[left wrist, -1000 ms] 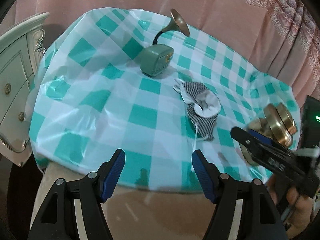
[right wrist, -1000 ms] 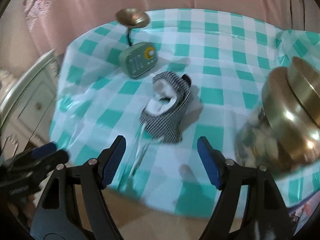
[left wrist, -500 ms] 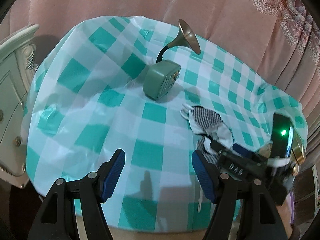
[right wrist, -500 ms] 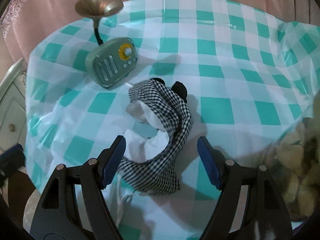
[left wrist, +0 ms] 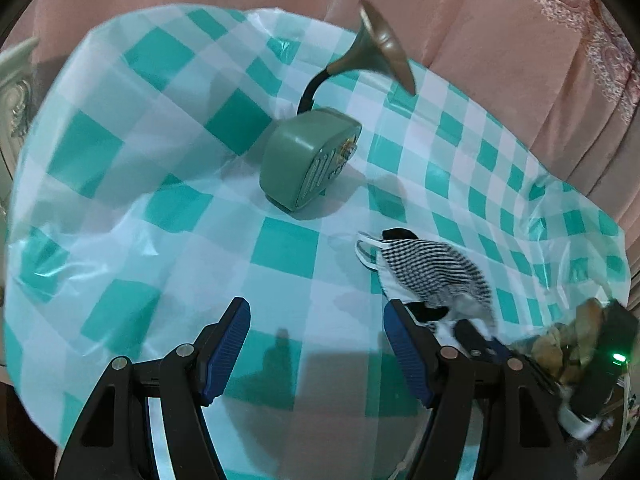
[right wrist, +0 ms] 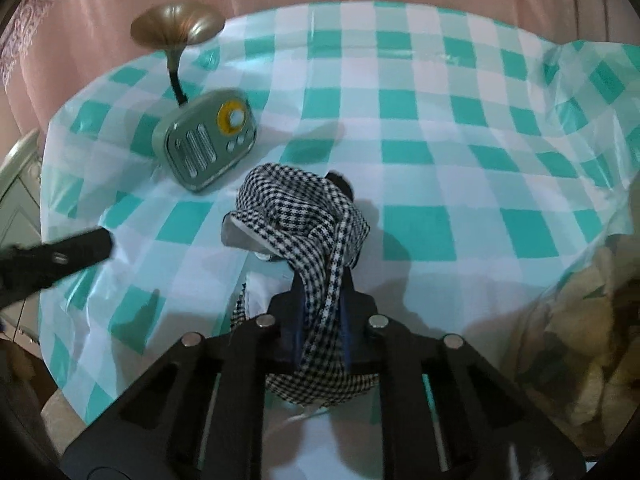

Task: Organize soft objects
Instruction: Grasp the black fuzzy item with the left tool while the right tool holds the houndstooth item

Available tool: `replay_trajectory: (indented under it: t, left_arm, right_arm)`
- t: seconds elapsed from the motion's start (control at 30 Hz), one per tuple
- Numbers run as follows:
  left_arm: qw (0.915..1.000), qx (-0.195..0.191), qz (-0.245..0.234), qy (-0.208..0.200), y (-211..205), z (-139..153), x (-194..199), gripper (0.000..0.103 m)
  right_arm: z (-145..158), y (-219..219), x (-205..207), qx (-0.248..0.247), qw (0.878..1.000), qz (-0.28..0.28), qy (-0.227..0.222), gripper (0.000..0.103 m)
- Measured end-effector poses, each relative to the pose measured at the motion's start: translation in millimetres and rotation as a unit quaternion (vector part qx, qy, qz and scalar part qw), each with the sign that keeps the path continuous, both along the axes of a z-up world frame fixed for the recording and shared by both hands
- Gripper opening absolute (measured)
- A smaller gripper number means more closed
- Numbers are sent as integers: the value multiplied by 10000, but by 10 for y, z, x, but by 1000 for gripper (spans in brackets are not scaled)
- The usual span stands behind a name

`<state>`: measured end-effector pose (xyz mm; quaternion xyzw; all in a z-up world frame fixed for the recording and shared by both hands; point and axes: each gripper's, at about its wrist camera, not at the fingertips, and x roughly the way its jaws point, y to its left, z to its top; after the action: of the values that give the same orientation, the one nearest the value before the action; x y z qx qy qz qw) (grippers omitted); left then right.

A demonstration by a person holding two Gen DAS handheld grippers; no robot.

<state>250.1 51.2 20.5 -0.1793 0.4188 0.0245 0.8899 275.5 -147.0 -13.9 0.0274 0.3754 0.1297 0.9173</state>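
Observation:
A black-and-white checked cloth with a white lining lies crumpled on the teal checked tablecloth. My right gripper is shut on the near end of the cloth, which bunches between its fingers. In the left wrist view the cloth lies right of centre, and the right gripper shows at its near end. My left gripper is open and empty, above the tablecloth to the left of the cloth.
A green retro radio with a brass horn stands behind the cloth; it also shows in the left wrist view. A clear container of pale lumps sits at the right. Pink curtain behind. A white cabinet at left.
My right gripper moved forward to the cloth and shut on its near end. My left gripper moved in over the table and stayed open.

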Motion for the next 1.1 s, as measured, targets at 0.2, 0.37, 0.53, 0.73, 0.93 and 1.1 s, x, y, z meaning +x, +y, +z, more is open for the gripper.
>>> replay_trajectory:
  t: [0.2, 0.37, 0.53, 0.73, 0.93, 1.1]
  left_arm:
    - [9997, -139, -162, 135, -88, -265, 188, 70]
    - [9984, -280, -483, 46, -238, -338, 305, 70]
    - [9951, -611, -776, -11, -382, -377, 504, 70]
    - [9937, -784, -801, 69, -541, -462, 839, 70]
    - [9945, -174, -1018, 163, -846, -534, 1060, 64]
    - [9903, 353, -1336, 162, -1031, -558, 1077, 16]
  right_arm:
    - [306, -68, -140, -18, 9966, -277, -772, 15]
    - [513, -127, -238, 142, 9916, -407, -1223, 15]
    - [657, -175, -335, 109, 9855, -628, -1575, 15]
    - [732, -173, -511, -241, 9755, -895, -1994, 16]
    - [792, -44, -701, -651, 9632, -912, -2443, 16]
    - [800, -54, -773, -709, 9628, -907, -2443, 16]
